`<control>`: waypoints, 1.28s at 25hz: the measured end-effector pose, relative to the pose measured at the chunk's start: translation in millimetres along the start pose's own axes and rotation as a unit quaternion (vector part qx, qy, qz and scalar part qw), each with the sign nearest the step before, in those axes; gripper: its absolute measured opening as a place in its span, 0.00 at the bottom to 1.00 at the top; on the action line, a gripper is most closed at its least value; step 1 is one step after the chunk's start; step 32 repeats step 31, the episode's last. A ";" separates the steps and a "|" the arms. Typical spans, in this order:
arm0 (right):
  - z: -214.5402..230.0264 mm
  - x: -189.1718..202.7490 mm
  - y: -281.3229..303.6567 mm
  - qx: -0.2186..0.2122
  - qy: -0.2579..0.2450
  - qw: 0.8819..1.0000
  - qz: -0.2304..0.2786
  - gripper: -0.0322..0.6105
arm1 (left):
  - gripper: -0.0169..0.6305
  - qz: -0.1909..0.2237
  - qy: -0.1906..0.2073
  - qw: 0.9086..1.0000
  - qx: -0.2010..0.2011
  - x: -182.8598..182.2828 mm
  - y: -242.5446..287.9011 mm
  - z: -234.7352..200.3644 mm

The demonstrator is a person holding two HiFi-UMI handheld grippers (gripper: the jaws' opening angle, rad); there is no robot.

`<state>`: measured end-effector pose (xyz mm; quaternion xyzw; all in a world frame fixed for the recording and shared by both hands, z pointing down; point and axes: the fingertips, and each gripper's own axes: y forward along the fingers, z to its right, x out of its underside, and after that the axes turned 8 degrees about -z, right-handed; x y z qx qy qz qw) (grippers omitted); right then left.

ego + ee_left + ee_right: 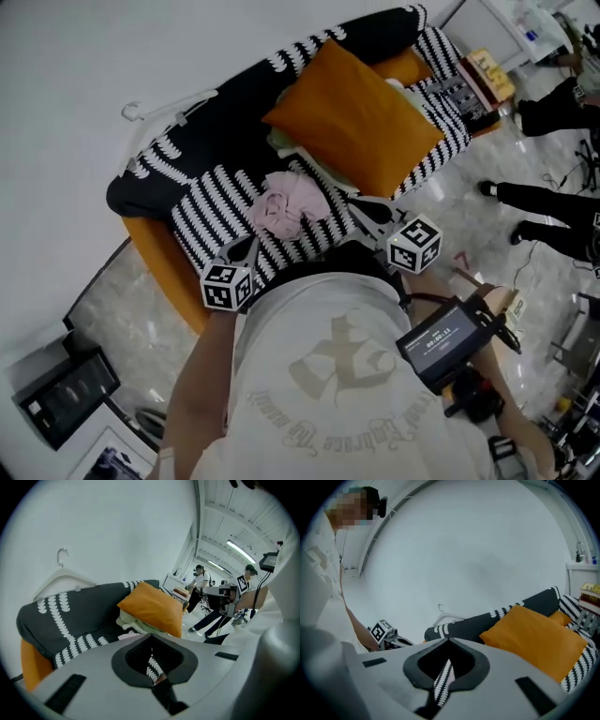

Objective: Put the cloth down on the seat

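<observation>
A black cloth with white leaf stripes [211, 202] is draped over the orange seat [155, 262], covering its back and cushion. My left gripper [247, 249] is shut on the cloth's near edge; the patterned fabric [151, 666] shows between its closed jaws. My right gripper [364, 214] is shut on the same edge further right, with a striped fold [442, 679] pinched between its jaws. A crumpled pink garment [285, 204] lies on the cloth between the two grippers. An orange cushion [361, 117] rests behind it.
A white hanger [157, 111] sticks out behind the seat's back against the wall. Books [489, 75] sit at the seat's far end. A person's legs [544, 199] stand on the marble floor to the right. A black box [56, 389] is at lower left.
</observation>
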<state>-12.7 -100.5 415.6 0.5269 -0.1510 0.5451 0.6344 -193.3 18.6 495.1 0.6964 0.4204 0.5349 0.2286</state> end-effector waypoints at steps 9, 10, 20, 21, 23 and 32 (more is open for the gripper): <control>-19.7 -14.3 -21.0 0.024 -0.035 0.999 0.023 0.07 | 0.05 0.067 0.041 0.996 0.032 -44.2 -23.8 23.5; -21.9 -13.8 -20.5 0.025 -0.033 0.999 0.024 0.07 | 0.05 0.069 0.042 0.996 0.032 -44.3 -25.6 22.8; -18.8 -7.6 -19.4 0.038 -0.024 0.999 0.017 0.07 | 0.05 0.062 0.040 0.997 0.037 -41.4 -16.2 15.7; -18.0 -6.7 -20.3 0.039 -0.024 0.999 0.015 0.07 | 0.05 0.063 0.040 0.996 0.038 -42.3 -15.4 16.5; -16.3 -5.9 -21.9 0.040 -0.023 0.999 0.013 0.07 | 0.05 0.064 0.040 0.996 0.039 -43.6 -13.8 19.3; -15.8 -6.8 -19.8 0.034 -0.029 0.999 0.008 0.07 | 0.05 0.062 0.038 0.997 0.038 -37.7 -12.7 27.2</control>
